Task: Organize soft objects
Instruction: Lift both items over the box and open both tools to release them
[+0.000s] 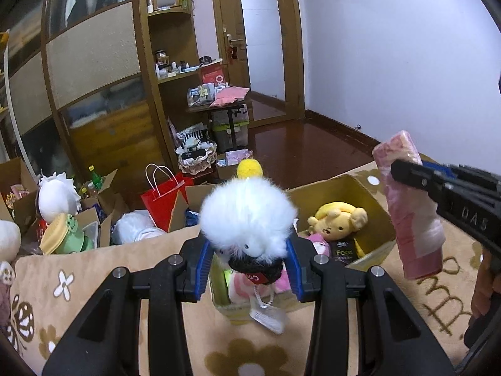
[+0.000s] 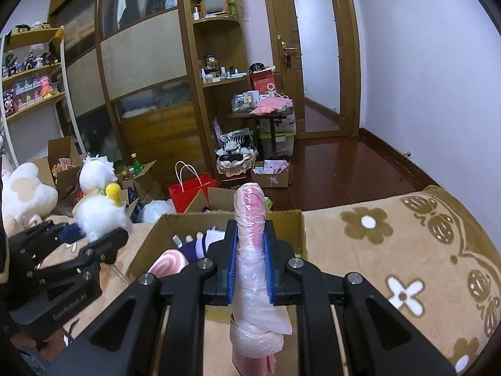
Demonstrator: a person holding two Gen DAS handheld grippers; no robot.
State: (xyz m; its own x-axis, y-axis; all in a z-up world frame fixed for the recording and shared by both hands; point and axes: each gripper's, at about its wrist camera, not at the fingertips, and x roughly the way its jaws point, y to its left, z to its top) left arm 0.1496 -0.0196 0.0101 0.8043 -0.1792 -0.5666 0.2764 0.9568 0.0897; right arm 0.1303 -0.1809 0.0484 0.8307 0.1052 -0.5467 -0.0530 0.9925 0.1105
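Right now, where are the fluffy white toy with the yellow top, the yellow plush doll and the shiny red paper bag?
fluffy white toy (image 1: 247, 216), left wrist view, its furry body.
yellow plush doll (image 1: 339, 221), left wrist view, its face.
red paper bag (image 1: 161, 202), left wrist view, its front side.

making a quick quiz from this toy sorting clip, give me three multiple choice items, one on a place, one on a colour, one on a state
1. Where does the yellow plush doll lie?
A. in the open cardboard box
B. on the wooden floor
C. on a shelf

2. What colour is the paper bag with white handles?
A. green
B. red
C. blue

3. What is the right gripper doing?
A. standing open and empty
B. clamped on a yellow doll
C. clamped on the pink plastic-wrapped roll

Answers: 1 A, the doll rests between the box walls. 2 B, its body is bright red. 3 C, the blue pads press the roll on both sides.
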